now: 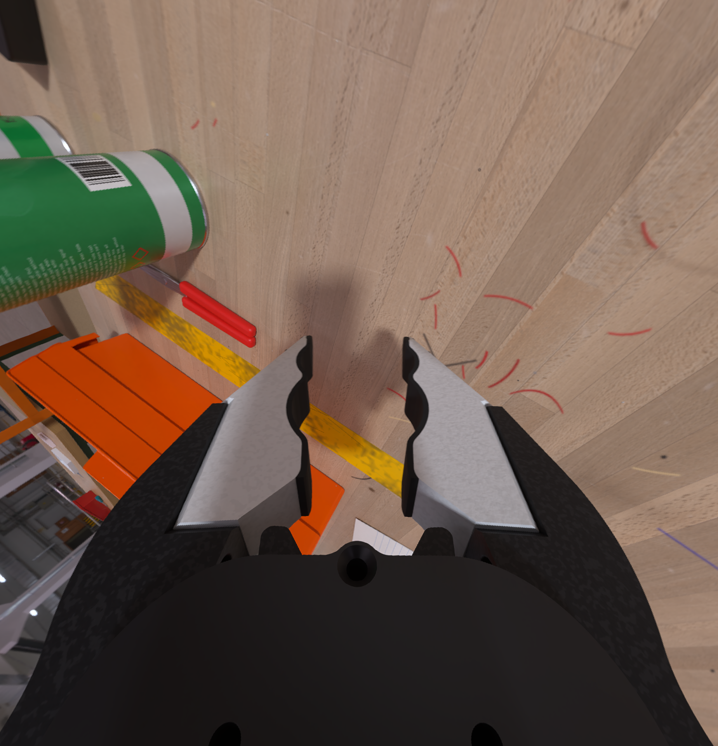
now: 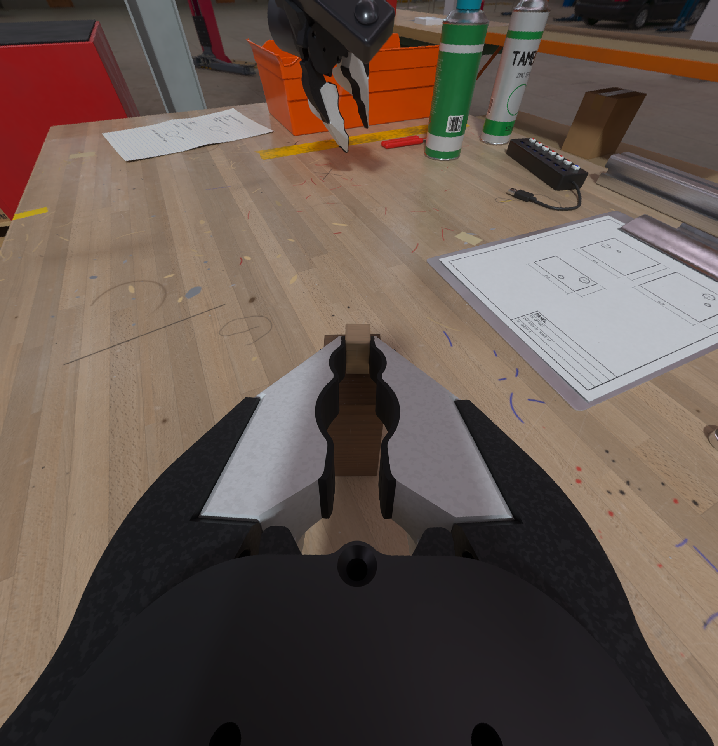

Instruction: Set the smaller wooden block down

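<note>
Here, right claw (image 2: 357, 347) grips the pale smaller block (image 2: 357, 349) over the darker block (image 2: 356, 436); left claw (image 1: 357, 343) open, empty above the surface (image 1: 430, 161).

Two close wrist views over one workbench (image 2: 147, 250), sharing orange bin (image 1: 119, 387).

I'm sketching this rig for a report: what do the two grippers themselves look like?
Both match: the left gripper and right gripper have a broad, rounded matte-black body with a speckled texture, two tapering silver-grey fingers lined with wavy black pads, and a round recessed hole centred on the body. No cables, sleeves or markings show.
</note>
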